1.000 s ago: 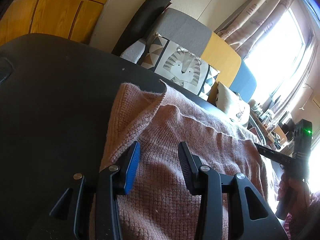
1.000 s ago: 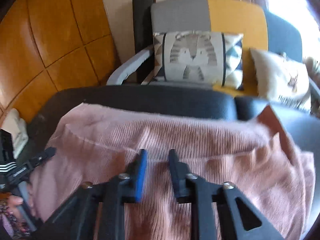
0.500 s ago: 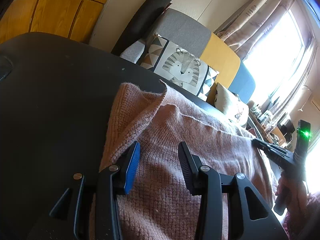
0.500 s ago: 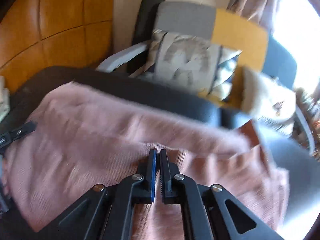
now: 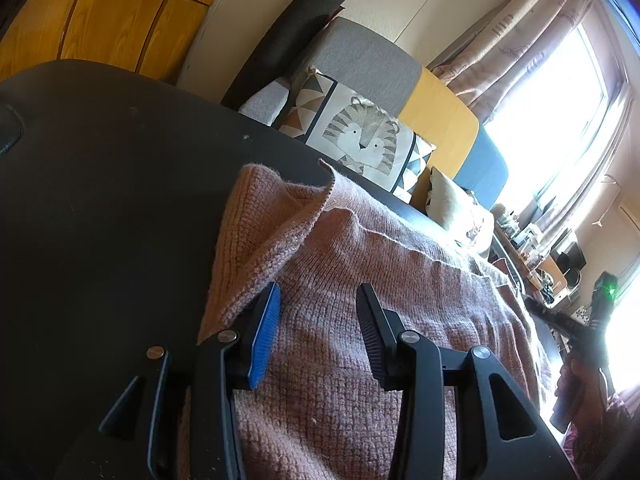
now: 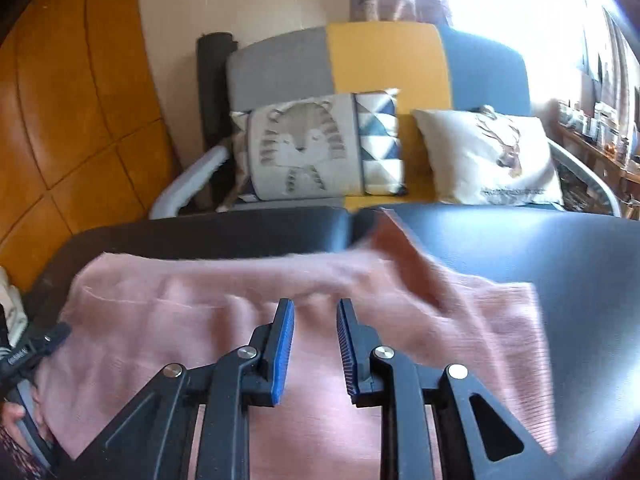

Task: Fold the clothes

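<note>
A pink knit sweater (image 5: 380,280) lies folded on a black table (image 5: 100,200); it also shows in the right wrist view (image 6: 180,320). My left gripper (image 5: 318,300) is open and empty, just above the sweater's left part near a raised fold. My right gripper (image 6: 314,316) is open and empty over the sweater's middle; the table (image 6: 560,260) lies under it. Each view shows the other gripper at its edge: the right one (image 5: 576,328) and the left one (image 6: 28,354).
Behind the table stands a grey, yellow and blue sofa (image 6: 384,60) with a tiger cushion (image 6: 308,148) and a white cushion (image 6: 488,156). A bright window (image 5: 560,100) with curtains is at the right. Wooden panels (image 6: 60,120) are at the left.
My right gripper closed half a second ago and has opened again, having shifted over the sweater. The left gripper has stayed open and nearly still.
</note>
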The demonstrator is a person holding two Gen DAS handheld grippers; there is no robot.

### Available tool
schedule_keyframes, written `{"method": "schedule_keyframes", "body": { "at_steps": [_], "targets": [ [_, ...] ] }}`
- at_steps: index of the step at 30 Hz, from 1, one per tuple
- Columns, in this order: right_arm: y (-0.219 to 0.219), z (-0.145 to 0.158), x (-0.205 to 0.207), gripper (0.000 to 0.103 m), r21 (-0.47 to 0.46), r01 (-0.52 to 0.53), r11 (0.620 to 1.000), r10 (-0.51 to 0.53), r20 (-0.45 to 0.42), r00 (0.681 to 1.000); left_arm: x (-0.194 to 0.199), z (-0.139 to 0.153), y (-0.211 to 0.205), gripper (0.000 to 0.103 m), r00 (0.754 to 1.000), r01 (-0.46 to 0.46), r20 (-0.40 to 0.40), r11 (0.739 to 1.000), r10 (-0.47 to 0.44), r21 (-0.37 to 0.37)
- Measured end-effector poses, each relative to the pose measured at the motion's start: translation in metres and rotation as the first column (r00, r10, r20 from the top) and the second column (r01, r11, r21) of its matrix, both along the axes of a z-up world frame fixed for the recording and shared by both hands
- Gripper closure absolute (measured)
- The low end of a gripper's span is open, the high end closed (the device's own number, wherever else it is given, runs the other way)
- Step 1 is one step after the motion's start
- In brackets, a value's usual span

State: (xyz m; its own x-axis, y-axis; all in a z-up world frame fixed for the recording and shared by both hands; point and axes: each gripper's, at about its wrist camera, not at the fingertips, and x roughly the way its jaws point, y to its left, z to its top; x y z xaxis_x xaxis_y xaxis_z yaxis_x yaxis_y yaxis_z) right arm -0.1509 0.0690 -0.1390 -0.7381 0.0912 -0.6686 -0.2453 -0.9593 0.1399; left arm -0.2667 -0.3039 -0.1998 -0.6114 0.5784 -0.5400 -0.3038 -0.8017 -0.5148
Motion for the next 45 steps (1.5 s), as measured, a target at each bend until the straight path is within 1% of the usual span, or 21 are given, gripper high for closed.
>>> {"method": "schedule_keyframes", "body": {
  "at_steps": [2, 4, 6, 8, 9, 10, 12, 15, 18, 20, 23, 25, 27, 29, 32, 35, 37, 39, 41, 43, 45],
  "targets": [
    [0.007, -0.009, -0.002, 0.082, 0.018, -0.026, 1.0, 0.025, 0.063, 0.998, 0.0, 0.0, -0.001, 0.061, 1.0, 0.0, 0.001, 1.0, 0.0, 0.001],
    [0.009, -0.021, -0.005, 0.082, 0.078, -0.036, 0.996, 0.024, 0.146, 0.989, 0.0, 0.0, -0.001, 0.061, 1.0, 0.0, 0.001, 1.0, 0.0, 0.001],
    [0.015, -0.027, -0.001, 0.084, 0.152, 0.007, 0.988, -0.034, 0.171, 0.985, 0.0, 0.0, -0.001, 0.061, 1.0, 0.0, 0.001, 1.0, 0.0, 0.001],
    [0.026, -0.031, 0.007, 0.084, 0.223, 0.099, 0.97, -0.141, 0.178, 0.974, 0.001, 0.001, -0.001, 0.061, 1.0, 0.001, 0.001, 1.0, -0.001, 0.0],
    [0.032, -0.034, 0.011, 0.084, 0.227, 0.138, 0.964, -0.18, 0.177, 0.968, 0.001, 0.001, -0.002, 0.061, 1.0, 0.001, 0.001, 1.0, -0.001, -0.001],
    [0.039, -0.036, 0.018, 0.084, 0.191, 0.177, 0.965, -0.209, 0.16, 0.965, 0.001, 0.001, -0.002, 0.061, 1.0, 0.001, 0.001, 1.0, -0.001, -0.001],
    [0.043, -0.036, 0.025, 0.084, 0.152, 0.192, 0.97, -0.214, 0.141, 0.967, 0.001, 0.001, -0.001, 0.061, 1.0, 0.002, 0.002, 1.0, -0.002, -0.001],
    [0.031, -0.03, 0.018, 0.084, 0.249, 0.128, 0.96, -0.177, 0.184, 0.967, 0.002, 0.001, -0.001, 0.061, 1.0, 0.002, 0.002, 1.0, -0.002, 0.0],
    [0.023, -0.011, 0.027, 0.082, 0.171, 0.12, 0.978, -0.137, 0.091, 0.986, 0.002, 0.002, -0.002, 0.061, 1.0, 0.003, 0.003, 1.0, -0.003, 0.003],
    [0.013, -0.001, 0.024, 0.082, 0.148, 0.084, 0.985, -0.088, 0.022, 0.996, 0.001, 0.002, -0.002, 0.061, 1.0, 0.003, 0.003, 1.0, -0.003, 0.004],
    [0.003, -0.01, -0.007, 0.082, 0.157, -0.014, 0.987, 0.005, 0.057, 0.998, 0.001, 0.002, -0.002, 0.061, 1.0, 0.004, 0.004, 1.0, -0.004, 0.006],
    [0.001, -0.022, -0.022, 0.082, 0.176, -0.055, 0.983, 0.033, 0.123, 0.992, 0.001, 0.002, -0.002, 0.061, 1.0, 0.004, 0.005, 1.0, -0.004, 0.008],
    [0.008, -0.034, -0.029, 0.081, 0.198, -0.044, 0.979, 0.008, 0.179, 0.984, 0.001, 0.001, -0.002, 0.061, 1.0, 0.006, 0.005, 1.0, -0.006, 0.01],
    [0.023, -0.039, -0.026, 0.081, 0.174, 0.024, 0.984, -0.054, 0.165, 0.985, 0.0, 0.001, -0.002, 0.061, 1.0, 0.007, 0.005, 1.0, -0.008, 0.012],
    [0.043, -0.039, -0.019, 0.079, 0.159, 0.152, 0.975, -0.177, 0.16, 0.971, -0.001, 0.001, -0.002, 0.061, 1.0, 0.009, 0.006, 1.0, -0.009, 0.016],
    [0.043, -0.032, -0.009, 0.079, 0.134, 0.185, 0.974, -0.205, 0.157, 0.966, -0.001, 0.001, -0.003, 0.061, 1.0, 0.009, 0.006, 1.0, -0.009, 0.017],
    [0.028, -0.019, 0.001, 0.079, 0.154, 0.198, 0.968, -0.218, 0.126, 0.968, -0.001, 0.001, -0.003, 0.061, 1.0, 0.01, 0.006, 1.0, -0.01, 0.017],
    [0.009, -0.003, 0.004, 0.077, 0.096, 0.134, 0.986, -0.138, 0.032, 0.99, -0.001, 0.001, -0.003, 0.061, 1.0, 0.01, 0.006, 1.0, -0.01, 0.017],
    [-0.023, 0.013, 0.007, 0.077, 0.055, 0.006, 0.998, -0.004, -0.041, 0.999, -0.001, 0.0, -0.003, 0.061, 1.0, 0.01, 0.007, 1.0, -0.01, 0.017],
    [-0.06, 0.018, -0.002, 0.077, 0.054, -0.159, 0.986, 0.161, -0.055, 0.985, -0.001, 0.0, -0.004, 0.061, 1.0, 0.01, 0.007, 1.0, -0.011, 0.018],
    [-0.092, 0.018, -0.011, 0.077, 0.067, -0.284, 0.956, 0.287, -0.037, 0.957, -0.001, 0.001, -0.004, 0.061, 1.0, 0.011, 0.007, 1.0, -0.011, 0.019]
  ]
}}
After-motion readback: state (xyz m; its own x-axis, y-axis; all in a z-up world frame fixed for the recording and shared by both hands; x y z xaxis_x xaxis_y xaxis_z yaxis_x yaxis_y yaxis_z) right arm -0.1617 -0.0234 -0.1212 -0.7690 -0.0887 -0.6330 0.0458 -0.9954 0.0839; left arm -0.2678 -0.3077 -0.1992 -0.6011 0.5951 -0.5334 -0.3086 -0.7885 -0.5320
